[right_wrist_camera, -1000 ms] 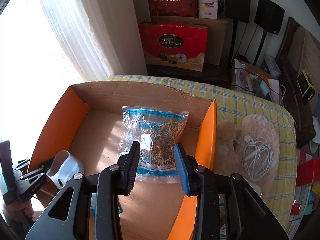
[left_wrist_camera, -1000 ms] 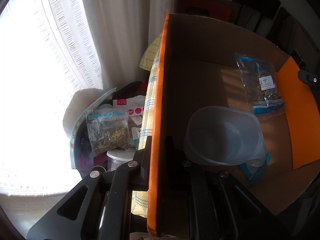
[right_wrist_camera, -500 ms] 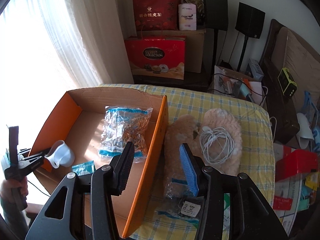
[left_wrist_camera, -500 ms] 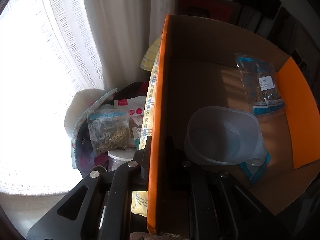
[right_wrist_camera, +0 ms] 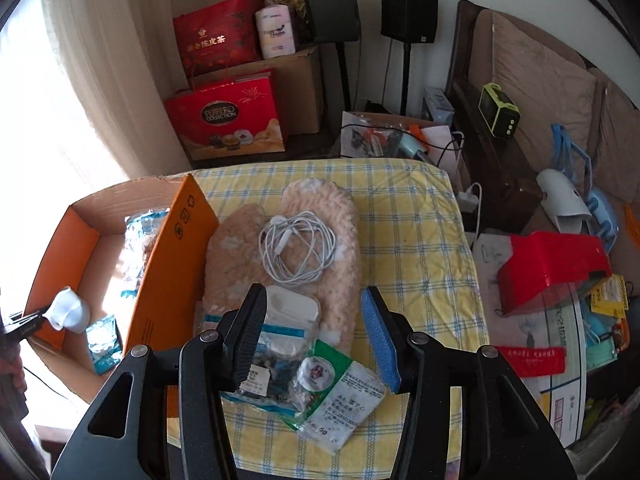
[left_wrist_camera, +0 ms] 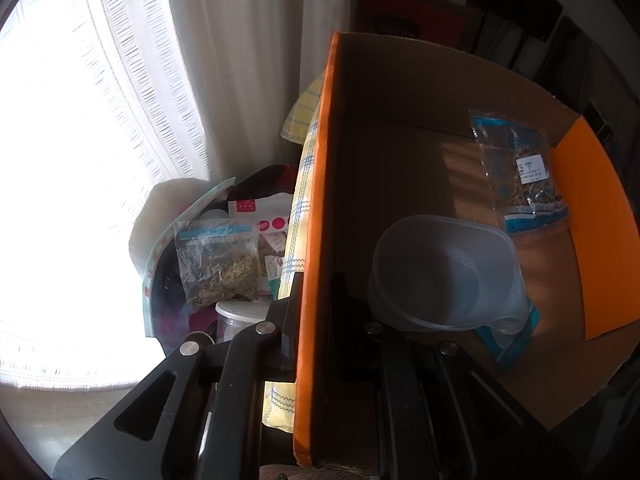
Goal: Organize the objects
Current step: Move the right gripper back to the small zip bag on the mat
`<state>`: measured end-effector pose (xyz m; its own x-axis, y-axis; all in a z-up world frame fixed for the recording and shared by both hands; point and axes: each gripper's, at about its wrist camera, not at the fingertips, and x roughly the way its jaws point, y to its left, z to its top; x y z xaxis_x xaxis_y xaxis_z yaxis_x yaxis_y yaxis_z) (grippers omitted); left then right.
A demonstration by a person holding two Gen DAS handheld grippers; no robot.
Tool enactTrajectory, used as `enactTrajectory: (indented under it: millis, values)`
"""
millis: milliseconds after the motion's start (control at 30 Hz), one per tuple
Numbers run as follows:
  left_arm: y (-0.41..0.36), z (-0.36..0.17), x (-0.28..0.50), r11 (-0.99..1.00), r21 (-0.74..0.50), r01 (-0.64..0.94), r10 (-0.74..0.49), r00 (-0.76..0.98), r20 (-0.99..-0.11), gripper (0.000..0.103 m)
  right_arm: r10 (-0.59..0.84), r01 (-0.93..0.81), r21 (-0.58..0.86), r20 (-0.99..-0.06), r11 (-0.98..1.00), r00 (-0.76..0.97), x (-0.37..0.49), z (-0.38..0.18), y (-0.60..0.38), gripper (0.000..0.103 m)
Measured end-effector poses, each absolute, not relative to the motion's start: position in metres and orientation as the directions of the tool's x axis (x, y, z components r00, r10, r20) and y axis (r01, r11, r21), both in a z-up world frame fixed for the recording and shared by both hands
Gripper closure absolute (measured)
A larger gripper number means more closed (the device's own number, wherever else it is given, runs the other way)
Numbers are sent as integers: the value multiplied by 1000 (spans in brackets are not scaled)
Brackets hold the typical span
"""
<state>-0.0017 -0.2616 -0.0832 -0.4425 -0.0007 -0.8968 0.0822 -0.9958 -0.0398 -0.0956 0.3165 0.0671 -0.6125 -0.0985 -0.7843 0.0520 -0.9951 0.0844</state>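
My left gripper (left_wrist_camera: 316,312) is shut on the orange side wall of the cardboard box (left_wrist_camera: 316,200). Inside the box lie a clear plastic cup (left_wrist_camera: 444,272) and a bag of dried herbs (left_wrist_camera: 520,176). The box also shows in the right wrist view (right_wrist_camera: 168,264), at the left of a yellow checked table. My right gripper (right_wrist_camera: 316,336) is open and empty above several small packets (right_wrist_camera: 332,392) and a white case (right_wrist_camera: 292,308). Past them, white earphones (right_wrist_camera: 296,244) lie on a pair of fluffy pink slippers (right_wrist_camera: 320,208).
A bag of dried herbs (left_wrist_camera: 216,268) and a white-lidded jar (left_wrist_camera: 236,312) lie by the curtain, left of the box. Red gift boxes (right_wrist_camera: 228,120), speakers, a sofa and a red container (right_wrist_camera: 552,264) surround the table.
My right gripper has swung right, from over the box to over the packets and slippers on the table. The left gripper has held still on the box wall.
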Motion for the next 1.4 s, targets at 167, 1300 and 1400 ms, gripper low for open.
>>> enactTrajectory:
  millis: [167, 1300, 1400]
  values:
    - [-260, -84, -2, -996, -35, 81, -5, -442, -897, 92, -75, 21, 79, -797, -997, -600, -90, 54, 330, 52]
    - [-249, -81, 7, -997, -29, 70, -11, -511, -860, 92, 7, -83, 41, -861, -996, -509, -57, 1, 340, 52]
    - [-244, -76, 8, -998, -7, 70, -31, -525, -850, 92, 13, -95, 40, -867, -995, -498, -56, -4, 343, 52]
